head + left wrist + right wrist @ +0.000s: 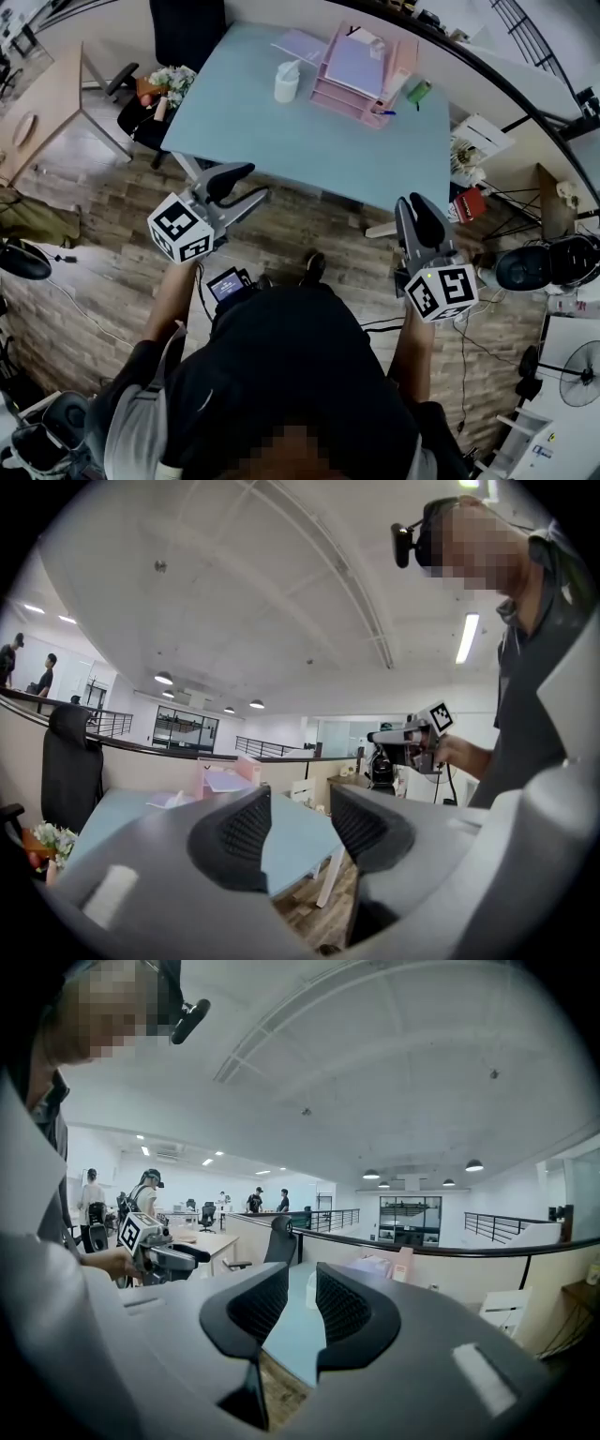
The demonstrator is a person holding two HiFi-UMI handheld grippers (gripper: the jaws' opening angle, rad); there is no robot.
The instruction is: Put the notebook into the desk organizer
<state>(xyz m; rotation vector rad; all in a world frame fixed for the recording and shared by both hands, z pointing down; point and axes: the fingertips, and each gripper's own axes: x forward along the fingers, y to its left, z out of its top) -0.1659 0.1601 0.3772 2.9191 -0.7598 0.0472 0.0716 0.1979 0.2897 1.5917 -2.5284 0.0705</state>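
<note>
Left tool [258, 183] and right tool [410, 200] both empty, jaws slightly apart; notebook [300, 44] on far counter [281, 131], left of desk organizer [361, 70], likely thin, light, floppy: pinch spine edge.

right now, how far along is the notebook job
Nothing looks done: the pale purple flat notebook lies on the light blue table, beside the pink tiered desk organizer. Nothing is in hand: the left hand-held gripper and right hand-held gripper are both empty, jaws apart, short of the table. Left: reach, grasp the notebook, slot it into the organizer.
</note>
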